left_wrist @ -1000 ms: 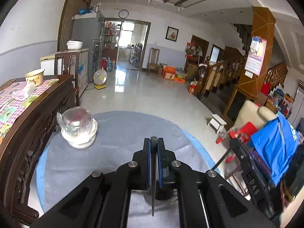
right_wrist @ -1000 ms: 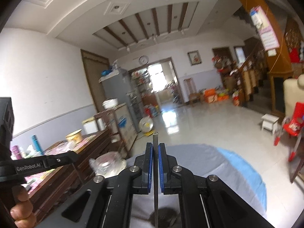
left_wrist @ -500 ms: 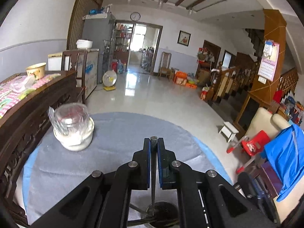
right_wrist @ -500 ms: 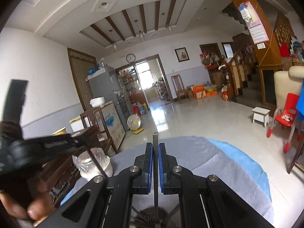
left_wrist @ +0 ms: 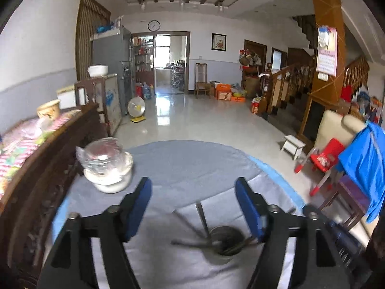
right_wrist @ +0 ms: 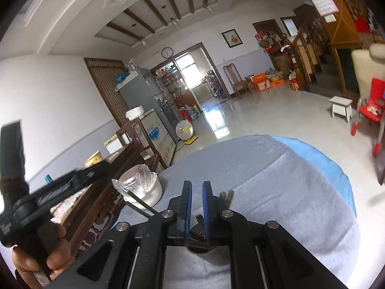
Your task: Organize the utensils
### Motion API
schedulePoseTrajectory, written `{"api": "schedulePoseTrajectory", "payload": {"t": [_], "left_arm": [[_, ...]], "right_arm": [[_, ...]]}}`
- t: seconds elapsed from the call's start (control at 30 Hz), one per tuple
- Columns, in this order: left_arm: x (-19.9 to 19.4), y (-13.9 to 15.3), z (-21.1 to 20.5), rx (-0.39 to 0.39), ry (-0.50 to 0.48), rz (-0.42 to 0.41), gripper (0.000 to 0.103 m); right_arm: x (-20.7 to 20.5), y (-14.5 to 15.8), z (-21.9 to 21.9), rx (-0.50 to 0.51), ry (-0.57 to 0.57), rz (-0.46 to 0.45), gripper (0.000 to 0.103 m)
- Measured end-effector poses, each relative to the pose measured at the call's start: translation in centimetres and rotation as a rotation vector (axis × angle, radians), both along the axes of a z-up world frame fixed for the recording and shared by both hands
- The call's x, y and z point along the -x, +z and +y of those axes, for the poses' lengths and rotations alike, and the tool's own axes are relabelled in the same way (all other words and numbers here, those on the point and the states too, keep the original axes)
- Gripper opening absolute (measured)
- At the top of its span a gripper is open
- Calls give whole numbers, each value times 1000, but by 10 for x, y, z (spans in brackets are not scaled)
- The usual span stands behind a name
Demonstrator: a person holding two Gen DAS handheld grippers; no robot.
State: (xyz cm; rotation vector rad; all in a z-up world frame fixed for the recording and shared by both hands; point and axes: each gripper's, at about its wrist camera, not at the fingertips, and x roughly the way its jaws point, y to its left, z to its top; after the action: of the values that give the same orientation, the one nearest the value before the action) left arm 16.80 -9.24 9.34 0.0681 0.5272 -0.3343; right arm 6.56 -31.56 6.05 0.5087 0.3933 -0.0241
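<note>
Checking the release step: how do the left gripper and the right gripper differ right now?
The left gripper has its blue pads spread wide, while the right gripper shows only a narrow gap. The left one's jaws have just opened well apart; the right one's have only begun to part. Neither pinches anything. Both sit above the dark metal utensil cup on the grey-clothed round table.

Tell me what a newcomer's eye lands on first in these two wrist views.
First, the left gripper, its blue-padded jaws just opened wide above the dark metal utensil cup on the grey-clothed round table; several utensil handles lean out of the cup. Next, the white bowl holding a plastic-wrapped glass jar at the table's left edge. In the right view, the right gripper hangs over the same cup, jaws slightly parted with nothing pinched.
</note>
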Motion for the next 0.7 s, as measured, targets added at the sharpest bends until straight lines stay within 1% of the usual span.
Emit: {"api": "schedulePoseTrajectory", "payload": {"t": [0.03,0.07,0.1,0.13,0.17,0.3,0.47,0.7], "left_arm": [[6,0,3,-11,4,-2,78],[14,-1,7,-31,8,-2,82],[21,-3,9,-55,16,2,84],[27,-5,11,-75,27,5,87],[33,-8,12,-95,36,8,87],[62,-20,18,-157,56,29,89],[84,-30,26,-203,97,48,90],[116,-32,30,-262,144,10,90]], "right_arm": [[4,1,-2,-8,-3,-5,21],[11,3,-2,-15,-10,-14,33],[18,3,-3,-20,-19,-21,57],[28,4,-4,-24,-30,-37,70],[32,5,-2,-21,-36,-51,74],[52,8,9,41,-56,-28,74],[76,2,12,48,-71,9,74],[107,-4,27,75,-55,43,74]]}}
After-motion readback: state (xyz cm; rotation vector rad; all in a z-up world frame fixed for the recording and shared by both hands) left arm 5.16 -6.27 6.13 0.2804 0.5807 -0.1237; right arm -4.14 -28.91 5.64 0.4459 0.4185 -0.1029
